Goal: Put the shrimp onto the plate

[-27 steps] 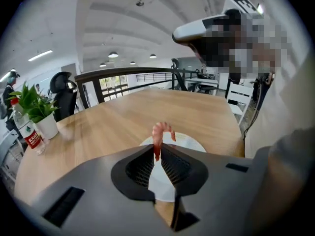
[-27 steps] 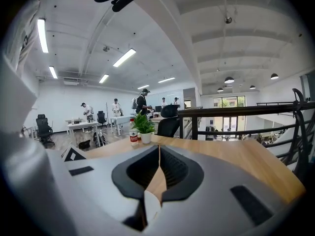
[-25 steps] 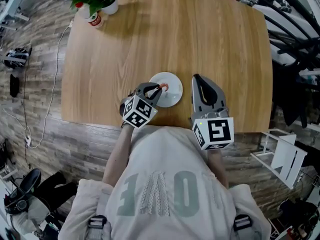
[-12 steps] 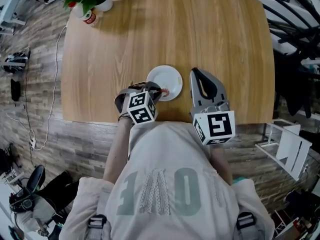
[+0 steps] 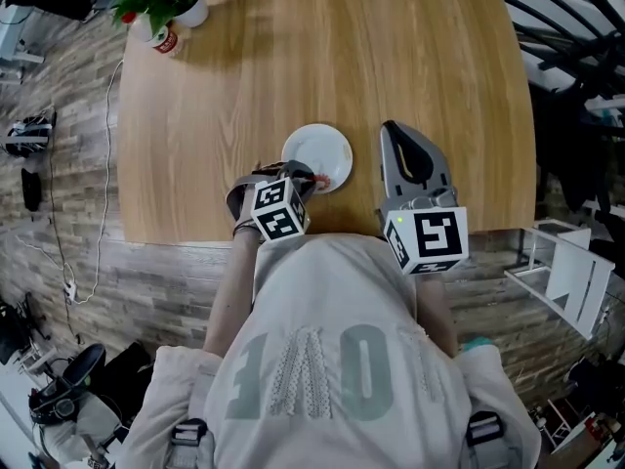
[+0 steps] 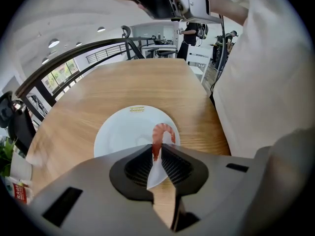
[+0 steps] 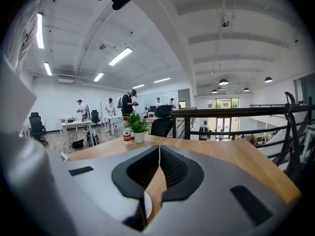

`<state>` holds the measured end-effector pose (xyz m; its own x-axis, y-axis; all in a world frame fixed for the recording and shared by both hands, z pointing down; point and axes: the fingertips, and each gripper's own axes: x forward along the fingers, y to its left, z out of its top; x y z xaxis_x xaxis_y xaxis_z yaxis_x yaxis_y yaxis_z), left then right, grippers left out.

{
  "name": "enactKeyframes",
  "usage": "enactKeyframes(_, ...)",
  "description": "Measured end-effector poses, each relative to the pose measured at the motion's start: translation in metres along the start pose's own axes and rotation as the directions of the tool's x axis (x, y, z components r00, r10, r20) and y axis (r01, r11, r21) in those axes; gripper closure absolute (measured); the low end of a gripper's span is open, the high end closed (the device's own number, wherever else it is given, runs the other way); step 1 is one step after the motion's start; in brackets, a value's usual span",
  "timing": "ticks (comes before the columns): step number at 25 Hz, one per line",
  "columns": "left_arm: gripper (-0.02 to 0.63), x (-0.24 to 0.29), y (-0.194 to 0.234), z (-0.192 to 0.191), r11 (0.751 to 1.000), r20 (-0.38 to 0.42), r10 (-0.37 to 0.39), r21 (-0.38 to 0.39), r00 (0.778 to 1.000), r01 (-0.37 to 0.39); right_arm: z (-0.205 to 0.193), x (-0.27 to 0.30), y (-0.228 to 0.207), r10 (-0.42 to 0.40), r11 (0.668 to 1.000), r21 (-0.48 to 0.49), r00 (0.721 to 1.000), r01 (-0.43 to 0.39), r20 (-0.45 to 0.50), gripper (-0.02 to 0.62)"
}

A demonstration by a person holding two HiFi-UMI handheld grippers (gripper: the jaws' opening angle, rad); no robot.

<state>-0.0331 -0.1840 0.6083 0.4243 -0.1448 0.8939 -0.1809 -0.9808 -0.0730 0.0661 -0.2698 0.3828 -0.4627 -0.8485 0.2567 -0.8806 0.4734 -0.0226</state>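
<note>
Over the wooden table, the left tool pinches the shrimp lengthwise, curled end pointing outward above the plate.

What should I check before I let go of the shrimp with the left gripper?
1. Hold: ok. The left gripper has its jaws shut on the thin end of the shrimp.
2. Shrimp above the plate: ok, though the head view shows it near the rim on the person's side.
3. Shrimp touching the plate: cannot tell.
4. Landing spot: ok. Nothing else lies on the plate.
5. Right gripper out of the way: ok. It is shut, with nothing between its jaws, and sits apart from the plate, to its right.
</note>
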Motion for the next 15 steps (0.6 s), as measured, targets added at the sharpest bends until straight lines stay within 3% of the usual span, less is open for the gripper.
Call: enactKeyframes(15, 0.522, -0.0063, 0.0061, 0.0072, 0.998, 0.074, 0.019, -0.067, 0.997, -0.014, -0.0010, 0.0000, 0.0012, -0.005, 1.000, 0.008, 1.000, 0.005, 0.002, 0.574)
